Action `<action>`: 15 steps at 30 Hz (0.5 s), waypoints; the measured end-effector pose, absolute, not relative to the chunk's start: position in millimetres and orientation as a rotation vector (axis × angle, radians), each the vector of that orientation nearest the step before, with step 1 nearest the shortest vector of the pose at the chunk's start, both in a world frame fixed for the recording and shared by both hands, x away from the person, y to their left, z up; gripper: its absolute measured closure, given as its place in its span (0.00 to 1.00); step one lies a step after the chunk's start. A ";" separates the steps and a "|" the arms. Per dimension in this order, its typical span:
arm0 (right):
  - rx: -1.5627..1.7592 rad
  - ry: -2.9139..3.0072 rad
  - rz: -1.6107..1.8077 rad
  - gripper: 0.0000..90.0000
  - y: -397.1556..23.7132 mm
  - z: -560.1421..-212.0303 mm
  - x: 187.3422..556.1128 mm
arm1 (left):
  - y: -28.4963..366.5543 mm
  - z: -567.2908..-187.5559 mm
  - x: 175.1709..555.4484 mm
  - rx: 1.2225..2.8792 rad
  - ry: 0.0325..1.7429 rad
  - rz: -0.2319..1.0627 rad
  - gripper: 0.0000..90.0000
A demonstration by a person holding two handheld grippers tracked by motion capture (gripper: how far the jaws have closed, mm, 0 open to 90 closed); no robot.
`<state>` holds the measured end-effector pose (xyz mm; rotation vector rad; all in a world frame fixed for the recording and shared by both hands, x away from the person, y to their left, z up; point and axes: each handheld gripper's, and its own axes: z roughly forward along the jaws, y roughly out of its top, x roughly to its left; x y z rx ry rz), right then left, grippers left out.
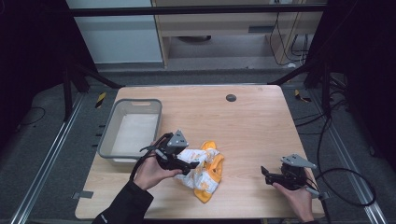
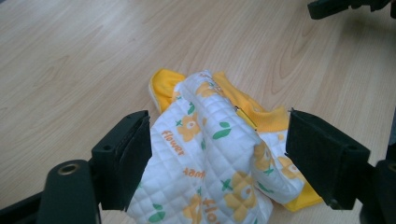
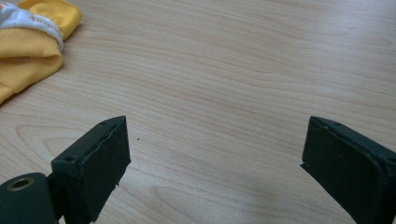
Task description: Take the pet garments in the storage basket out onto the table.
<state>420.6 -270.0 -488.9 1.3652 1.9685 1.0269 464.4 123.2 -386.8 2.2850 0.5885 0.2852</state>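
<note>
Crumpled garment on the worktop, both hand-held grippers spread

The white-and-yellow flowered garment [image 1: 203,169] lies bunched near the front middle of the worktop [image 1: 252,121], right of the grey bin [image 1: 131,131]. The left hand-held gripper [image 2: 218,161] sits over it with jaws wide – cloth between them, pads not pressing it. The right hand-held gripper [image 3: 212,163] rests near the front right corner, well apart from the garment – jaws spread over bare wood.

Left gripper [image 1: 187,165] over crumpled garment [image 1: 205,170], grey bin [image 1: 108,135] beside, right gripper [image 1: 268,175] apart
</note>
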 end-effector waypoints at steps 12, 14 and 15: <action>1.367 1.968 1.024 0.08 -269.8 -489.0 420.5 | 156.4 -394.6 453.5 2.129 0.684 0.344 0.31; 1.367 1.967 1.024 0.08 -269.8 -489.0 420.4 | 163.5 -397.1 450.8 2.106 0.701 0.355 0.32; 1.367 1.967 1.023 0.08 -269.9 -489.0 420.4 | 166.1 -398.1 450.0 2.098 0.707 0.360 0.33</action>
